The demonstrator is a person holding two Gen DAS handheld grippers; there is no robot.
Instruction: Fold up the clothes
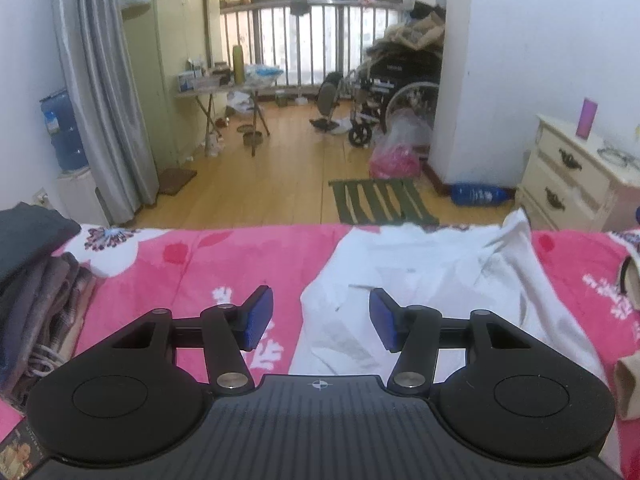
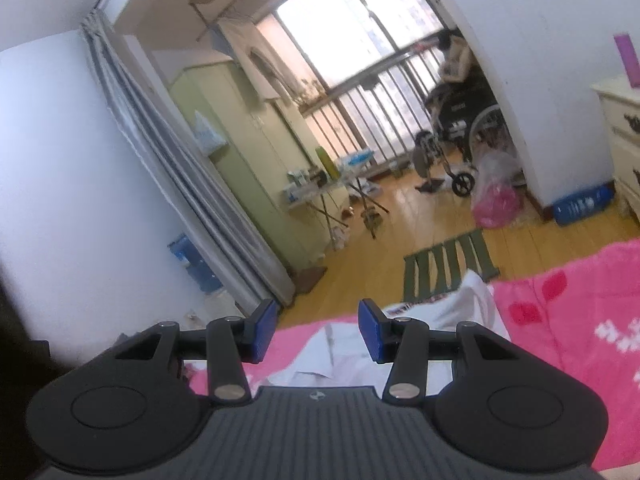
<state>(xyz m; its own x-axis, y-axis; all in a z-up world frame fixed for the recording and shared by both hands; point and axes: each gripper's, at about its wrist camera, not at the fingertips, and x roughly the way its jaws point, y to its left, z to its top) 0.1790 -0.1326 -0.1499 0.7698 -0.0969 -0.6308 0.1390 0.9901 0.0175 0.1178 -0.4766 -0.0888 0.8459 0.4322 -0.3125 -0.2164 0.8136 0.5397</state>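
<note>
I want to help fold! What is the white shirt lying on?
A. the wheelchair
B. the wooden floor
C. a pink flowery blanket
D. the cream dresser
C: the white shirt is spread out on the pink flowery blanket, in front of the left gripper with its jaws open.

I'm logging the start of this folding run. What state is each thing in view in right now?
left gripper: open, holding nothing, over the garment's left edge.
right gripper: open, holding nothing, tilted.
white garment: unfolded, crumpled on the pink blanket.
stack of clothes: folded, piled at the blanket's left.
dresser drawers: shut.
grey curtain: drawn aside, bunched.
</note>
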